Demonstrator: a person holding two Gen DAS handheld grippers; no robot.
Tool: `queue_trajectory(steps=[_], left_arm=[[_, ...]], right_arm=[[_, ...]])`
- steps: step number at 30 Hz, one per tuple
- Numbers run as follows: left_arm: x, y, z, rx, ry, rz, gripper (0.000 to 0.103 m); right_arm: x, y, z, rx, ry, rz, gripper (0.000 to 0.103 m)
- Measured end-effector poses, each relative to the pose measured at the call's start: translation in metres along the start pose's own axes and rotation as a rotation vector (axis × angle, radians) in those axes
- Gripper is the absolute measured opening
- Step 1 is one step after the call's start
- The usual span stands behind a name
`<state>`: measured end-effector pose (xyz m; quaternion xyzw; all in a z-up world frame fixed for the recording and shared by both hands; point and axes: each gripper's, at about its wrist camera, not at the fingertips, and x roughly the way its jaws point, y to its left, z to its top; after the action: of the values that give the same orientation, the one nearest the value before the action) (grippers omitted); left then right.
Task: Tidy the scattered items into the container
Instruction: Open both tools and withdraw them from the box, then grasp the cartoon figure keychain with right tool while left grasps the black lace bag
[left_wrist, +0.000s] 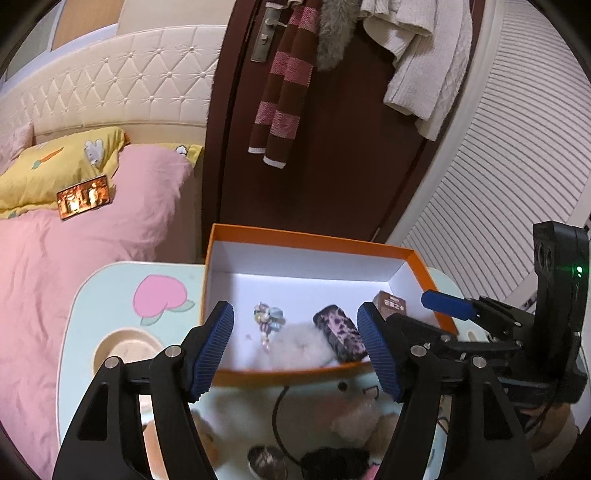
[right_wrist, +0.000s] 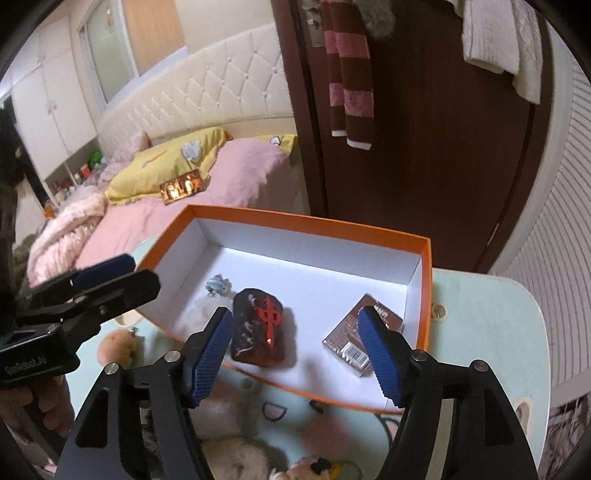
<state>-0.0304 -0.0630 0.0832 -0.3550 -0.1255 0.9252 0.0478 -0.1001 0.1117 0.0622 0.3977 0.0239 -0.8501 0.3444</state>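
between the spread right gripper (right_wrist: 295, 354) pads, untouched, lies a dark case (right_wrist: 263, 328) inside the orange box (right_wrist: 426, 295).

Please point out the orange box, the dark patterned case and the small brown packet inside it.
orange box (right_wrist: 427, 295), right wrist view, right wall.
dark patterned case (right_wrist: 263, 328), right wrist view, top face.
small brown packet (right_wrist: 345, 341), right wrist view, front half.

The plush toy (left_wrist: 332, 413) is blurred and cut off by the bottom edge.
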Motion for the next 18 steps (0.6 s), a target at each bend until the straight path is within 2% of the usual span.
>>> queue_trajectory(steps=[7,13,16,18], left_arm=[[-0.037,0.008,-0.022,0.008,-0.008,0.055,0.070],[-0.059,0.017,-0.065,-0.003,0.042,0.101,0.070],[-0.075,0.016,-0.088,-0.049,0.029,0.057,0.070],[-0.079,0.012,-0.102,-0.057,0.059,0.014,0.070]], right_arm=[[-0.038,0.006,-0.014,-0.007,-0.042,-0.013,0.070],[-0.053,0.011,-0.054,-0.023,0.008,-0.043,0.071],[-0.057,0.010,-0.076,-0.015,0.053,-0.053,0.071],[-0.060,0.010,-0.088,-0.010,0.079,-0.047,0.071]])
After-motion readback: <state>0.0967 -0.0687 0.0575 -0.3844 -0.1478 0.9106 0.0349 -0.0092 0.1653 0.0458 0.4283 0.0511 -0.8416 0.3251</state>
